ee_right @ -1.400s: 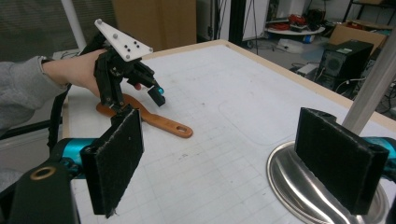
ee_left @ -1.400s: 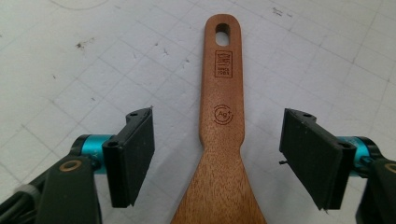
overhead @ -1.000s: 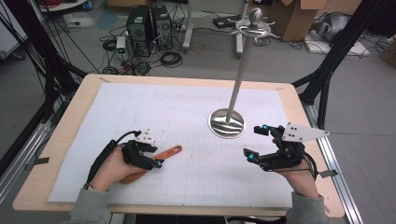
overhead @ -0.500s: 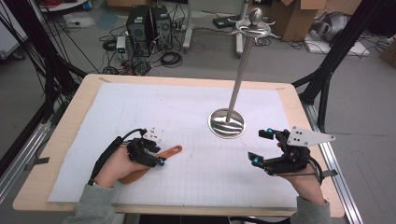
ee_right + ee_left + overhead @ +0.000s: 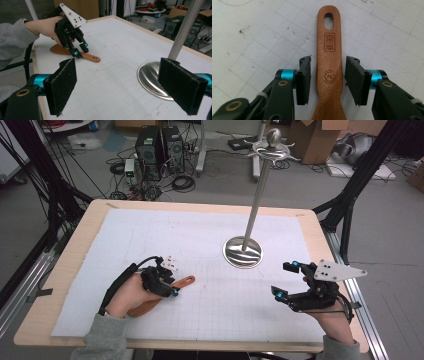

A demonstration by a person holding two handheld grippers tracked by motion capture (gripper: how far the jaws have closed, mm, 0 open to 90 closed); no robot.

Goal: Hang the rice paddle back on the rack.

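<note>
- Your left gripper (image 5: pixel 167 284) sits low over the near left part of the table (image 5: pixel 60 270), pointing toward the right and slightly away from you.
- Its jaws have just been closing, and the handle of the wooden spatula (image 5: pixel 329 72) lies between them. In the left gripper view a thin gap shows on each side of the handle, so the pads (image 5: pixel 303 82) are not pressing on the wood.
- The spatula lies flat on the white gridded mat (image 5: pixel 200 240). Its wide end is under your left hand (image 5: pixel 131 295), and its handle end, the one with the hanging hole, points to the right.
- In the left gripper view the handle runs straight up the middle, hole at the far end, with a stamped mark just below the hole and a round mark level with the pads.
- Your right gripper (image 5: pixel 284 280) hovers over the near right part of the mat, well apart from the spatula. Its jaws stand wide apart with nothing between them.
- The right gripper view looks across the mat at your left gripper and the spatula beyond its own two pads.
- The metal stand (image 5: pixel 244 251) rests on the mat right of centre, its round base between the two grippers and a bit farther away, its pole leaning up to a hooked top.
</note>
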